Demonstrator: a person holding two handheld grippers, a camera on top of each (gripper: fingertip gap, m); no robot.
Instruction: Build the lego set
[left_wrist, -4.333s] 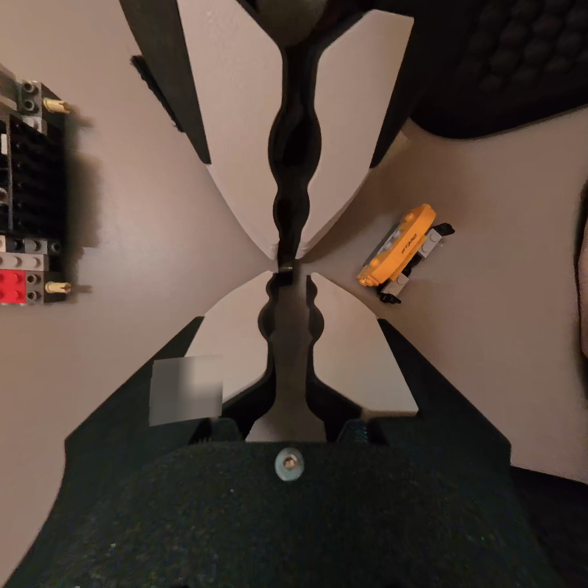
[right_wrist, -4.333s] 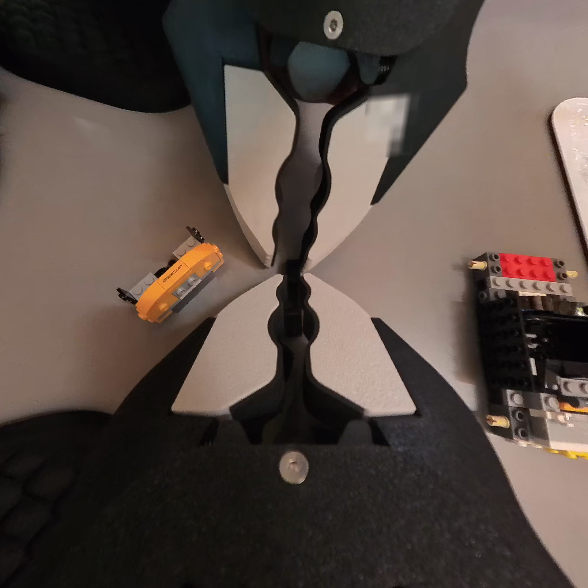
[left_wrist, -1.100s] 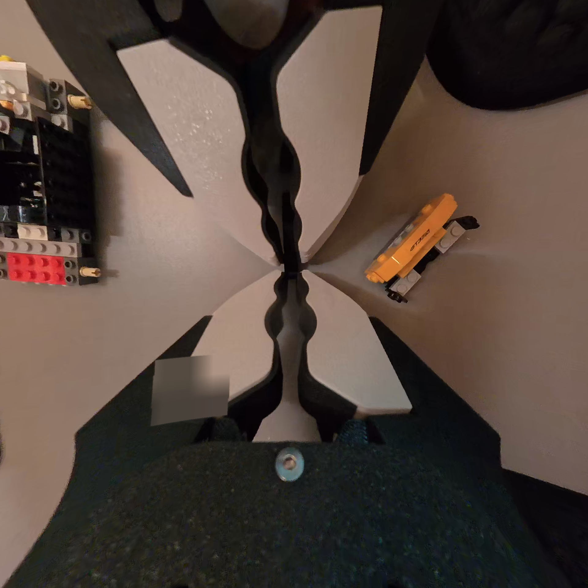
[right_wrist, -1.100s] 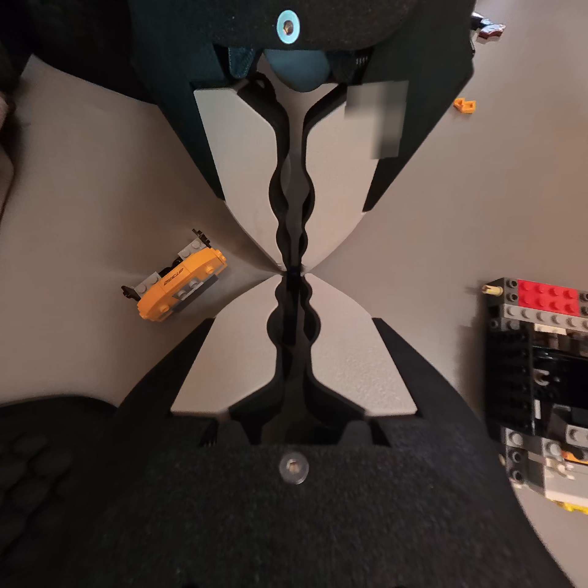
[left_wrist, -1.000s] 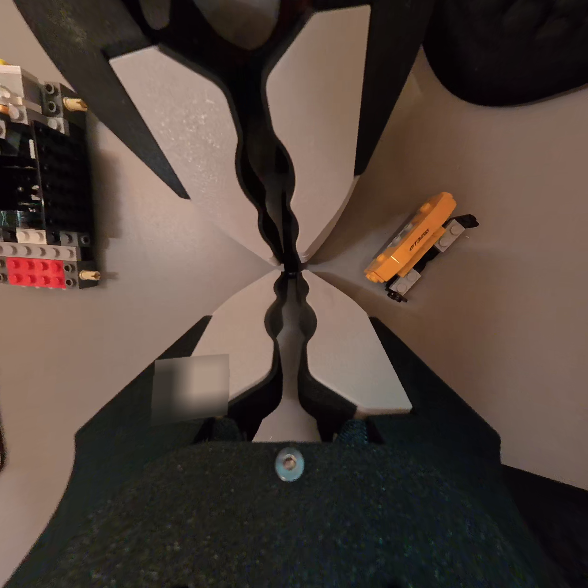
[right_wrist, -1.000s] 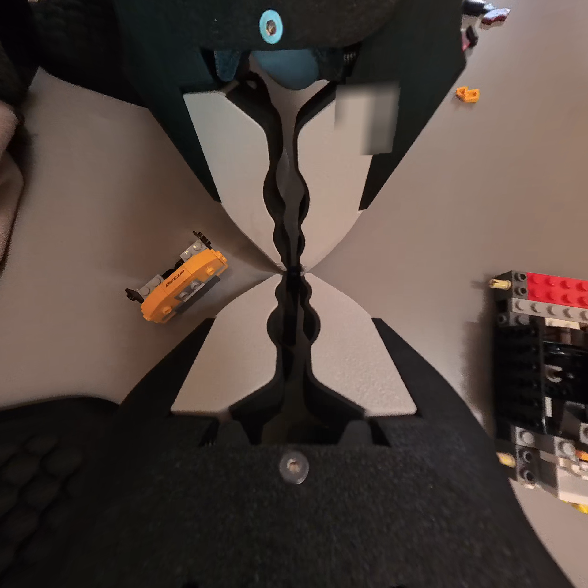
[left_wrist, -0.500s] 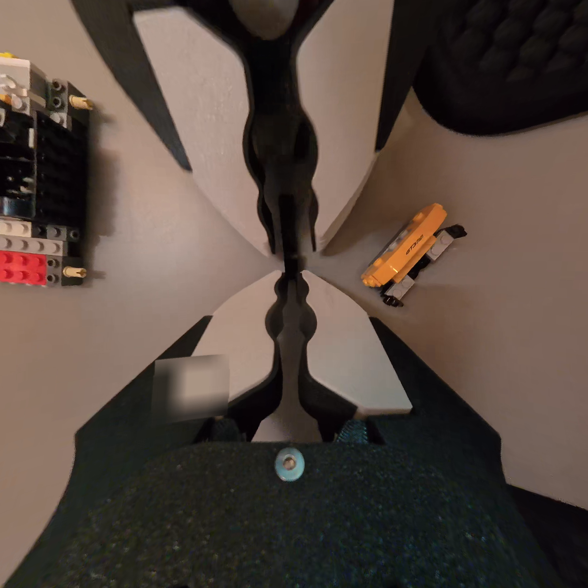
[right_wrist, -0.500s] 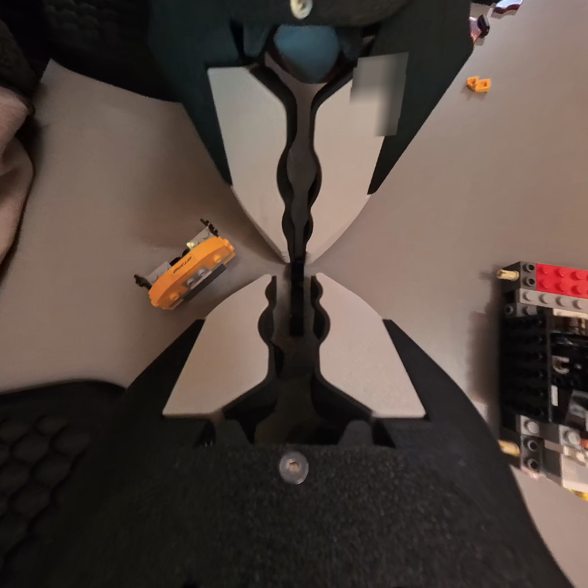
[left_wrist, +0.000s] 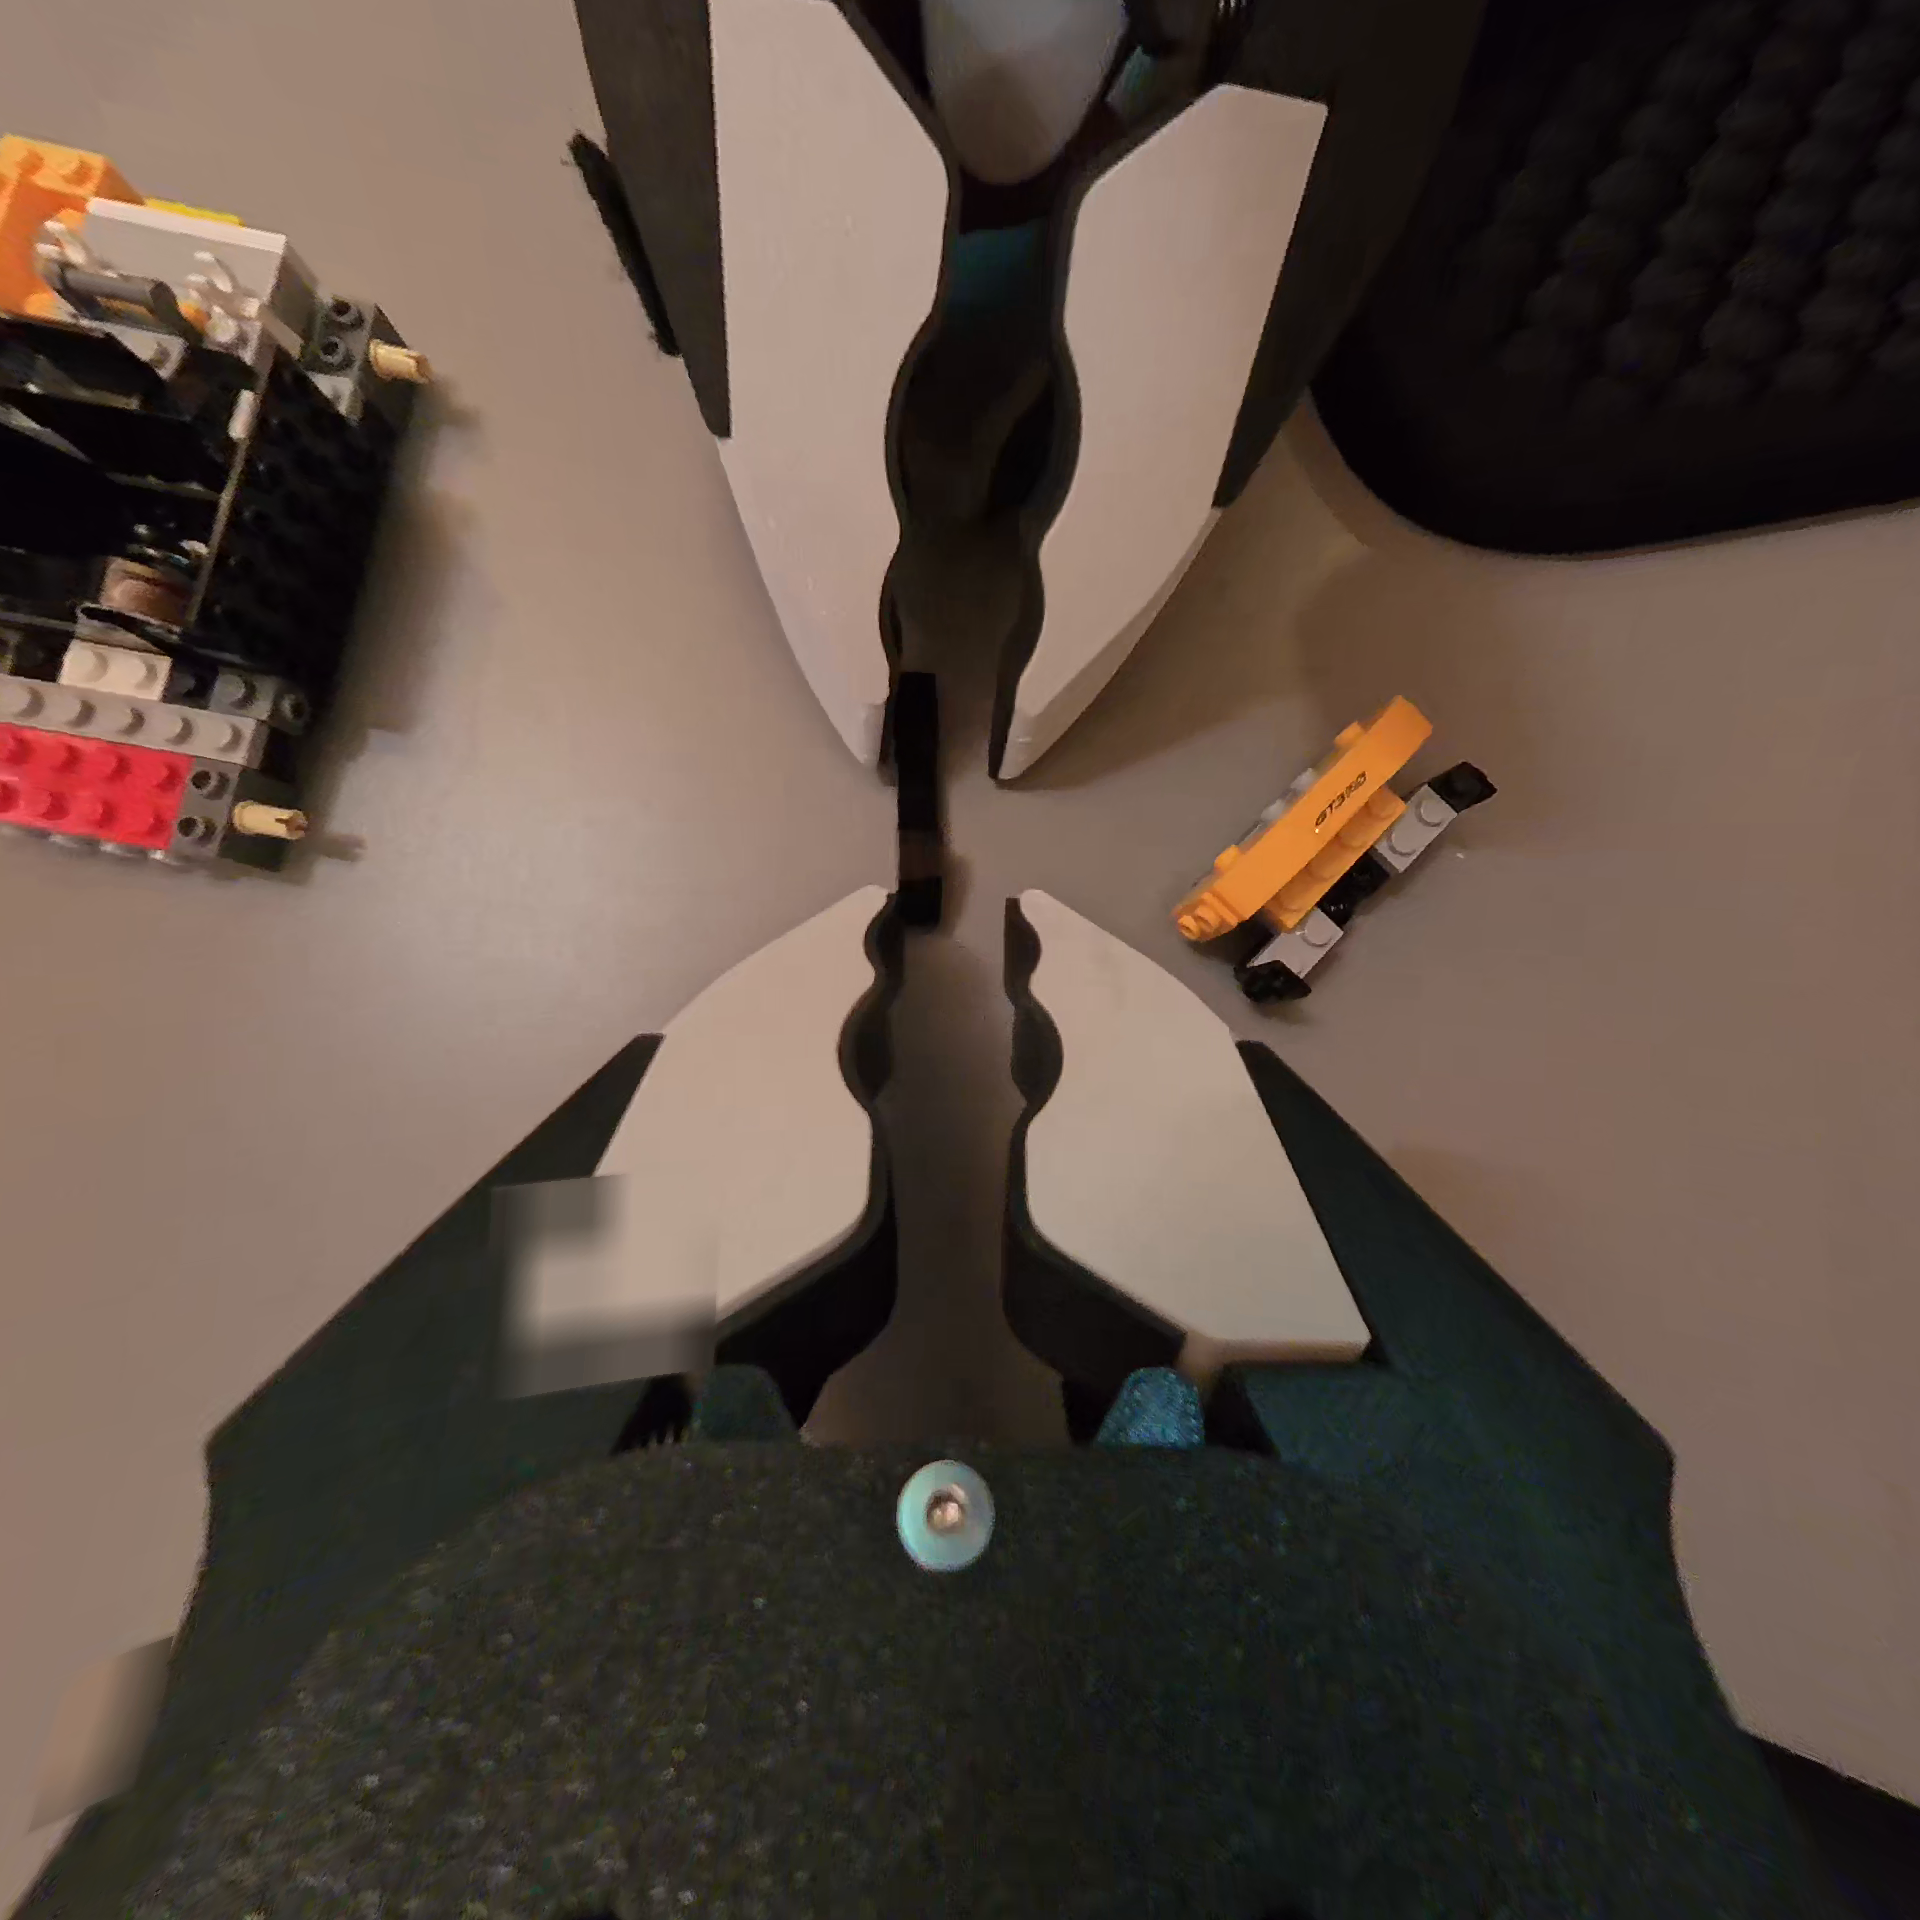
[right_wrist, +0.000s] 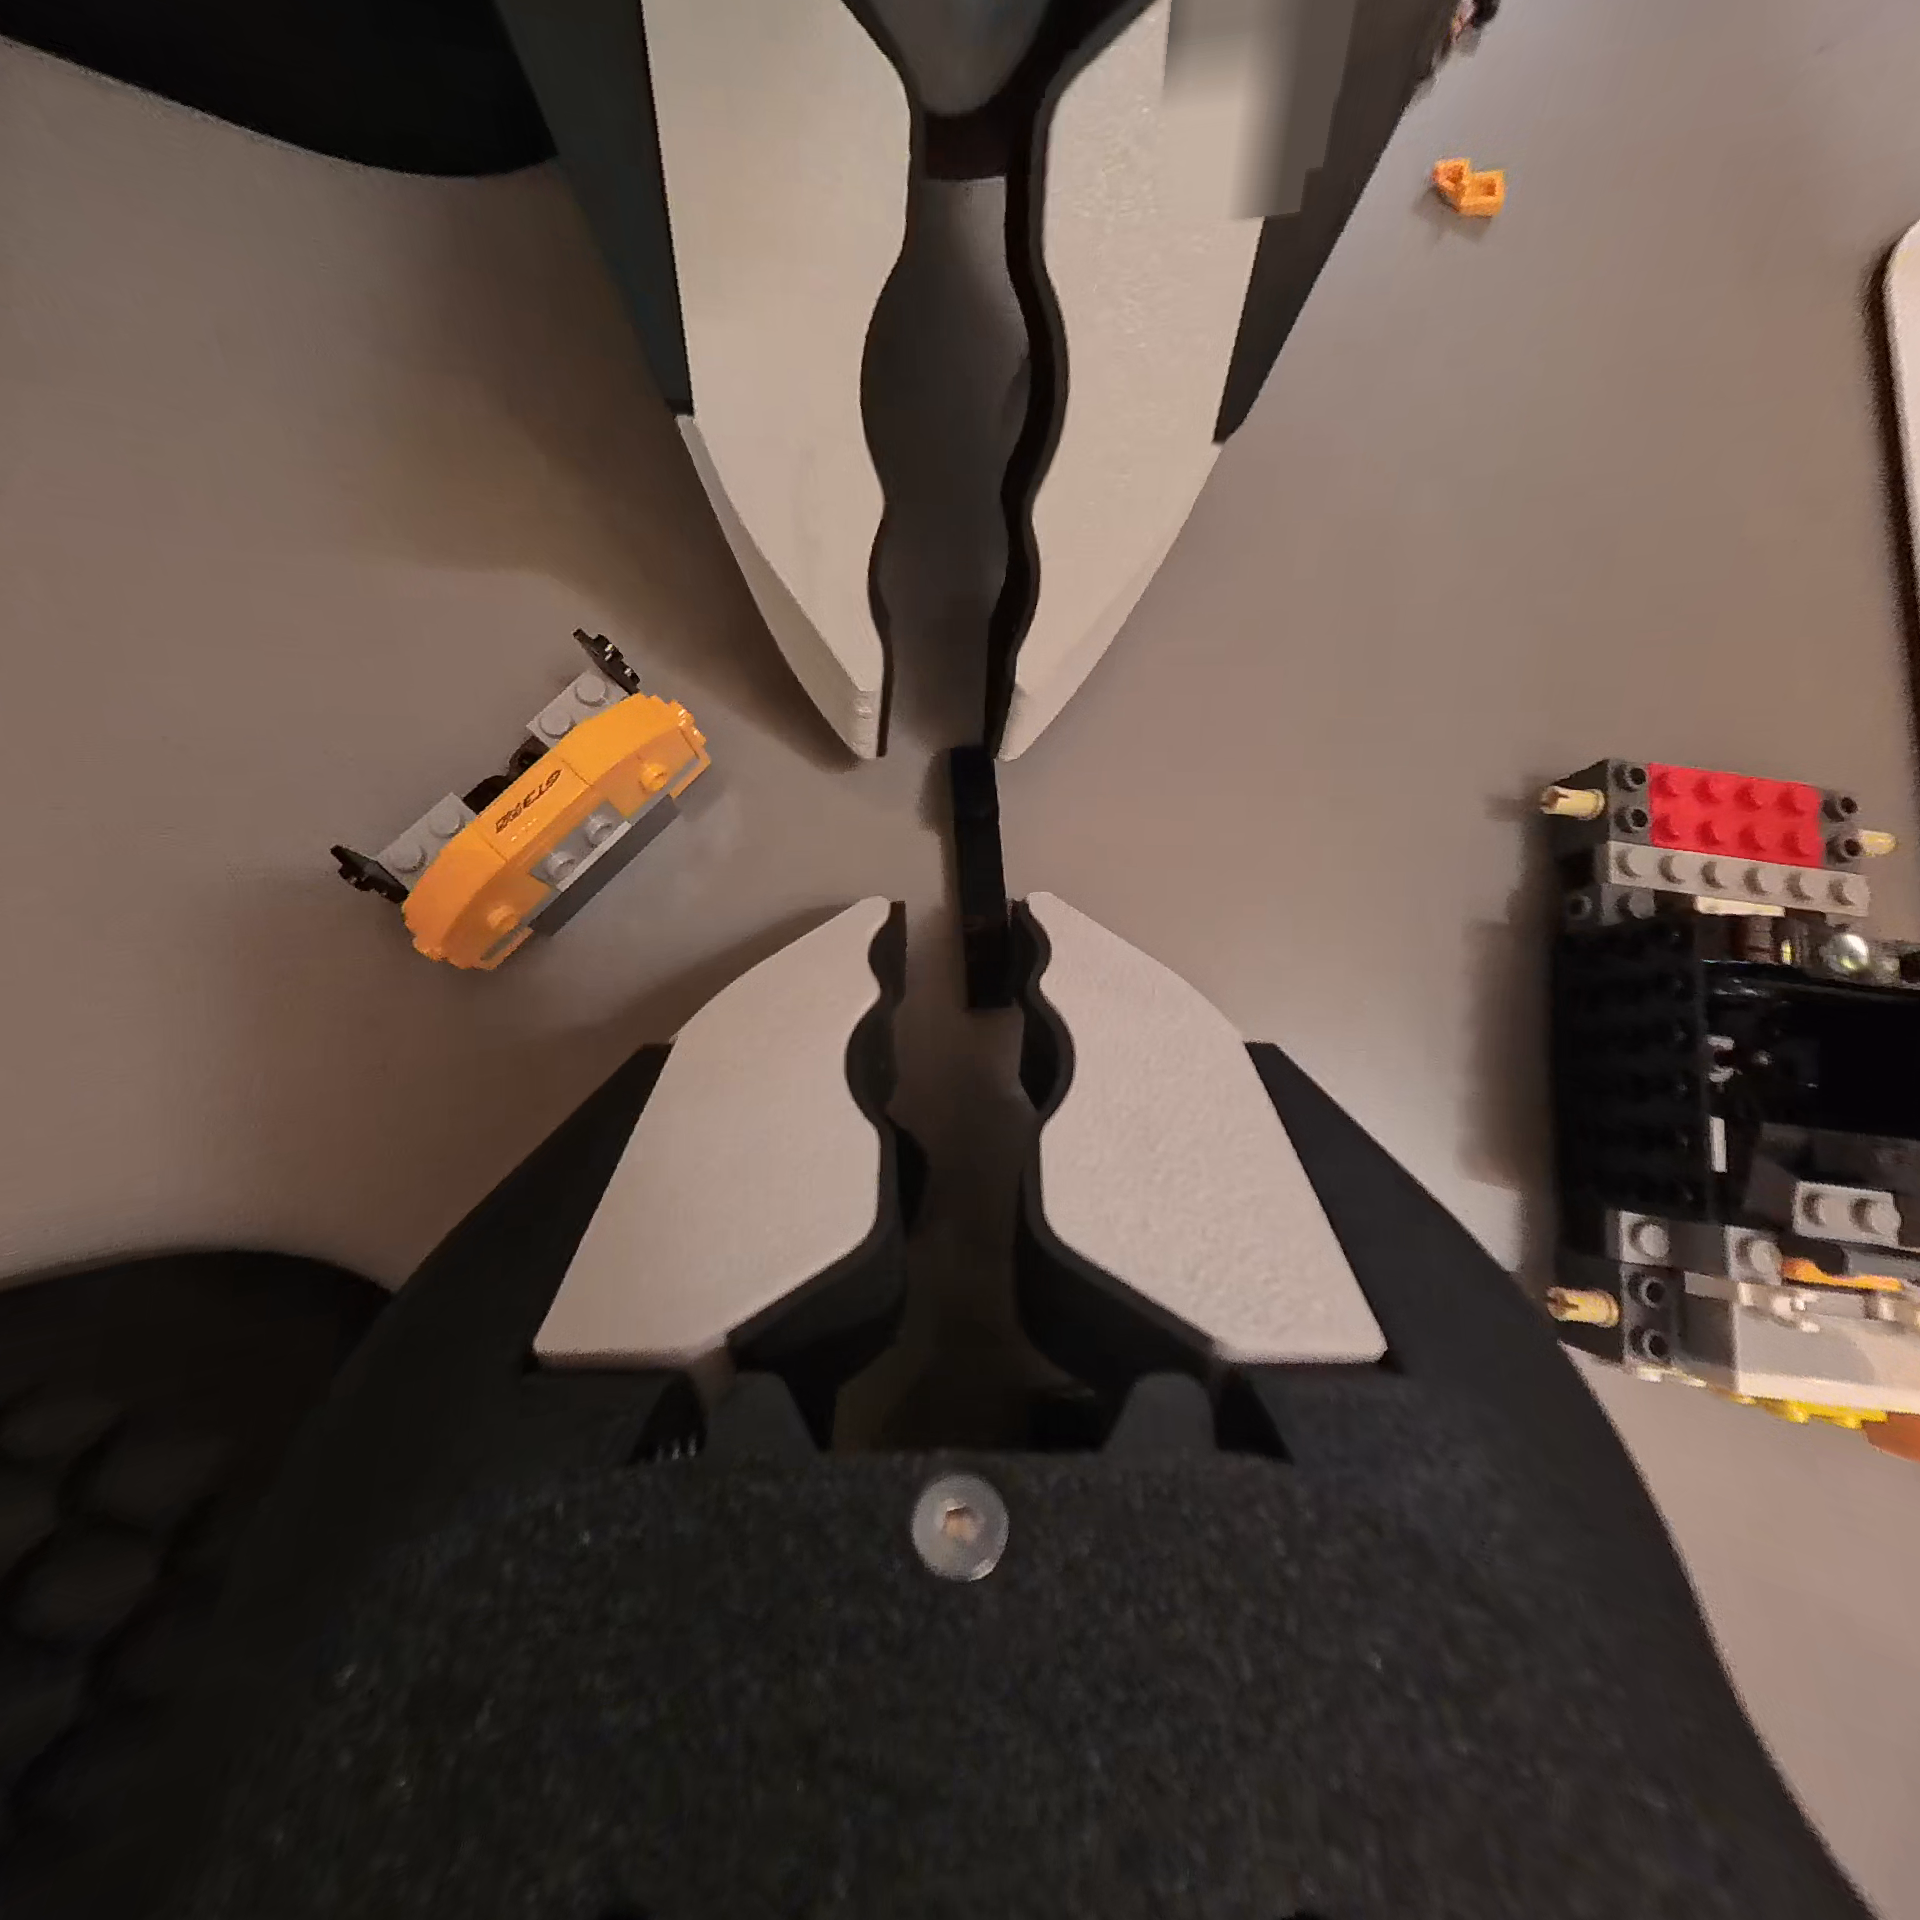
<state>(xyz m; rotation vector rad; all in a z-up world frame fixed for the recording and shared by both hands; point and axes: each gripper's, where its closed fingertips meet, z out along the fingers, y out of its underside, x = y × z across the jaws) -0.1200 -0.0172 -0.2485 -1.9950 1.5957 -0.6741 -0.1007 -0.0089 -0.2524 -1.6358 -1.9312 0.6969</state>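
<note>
A small black lego piece (left_wrist: 918, 795) lies lengthwise in the gap between the two grippers, which face each other tip to tip over the grey table; it also shows in the right wrist view (right_wrist: 978, 883). My left gripper (left_wrist: 951, 899) is open, and the piece's near end sits by its left fingertip. My right gripper (right_wrist: 954, 904) is open, and the piece rests against its right finger. Neither pair of jaws closes on the piece. An orange and grey sub-build (left_wrist: 1311, 831) lies on the table beside the tips. The black, grey and red main build (right_wrist: 1714, 1039) sits off to the side.
The main build also shows at the left of the left wrist view (left_wrist: 156, 582). A black textured cushion-like object (left_wrist: 1662, 260) fills one corner. A small loose orange piece (right_wrist: 1467, 187) and a white object's edge (right_wrist: 1907, 364) lie farther off. Only a small space, under 4 cm, lies between the two pairs of fingers. About 15 centimetres separates my left fingertips from the small loose orange piece (right_wrist: 1467, 187).
Both grippers were shut tip to tip around the black piece. Both have since opened and drawn slightly apart, leaving the piece loose between them.
</note>
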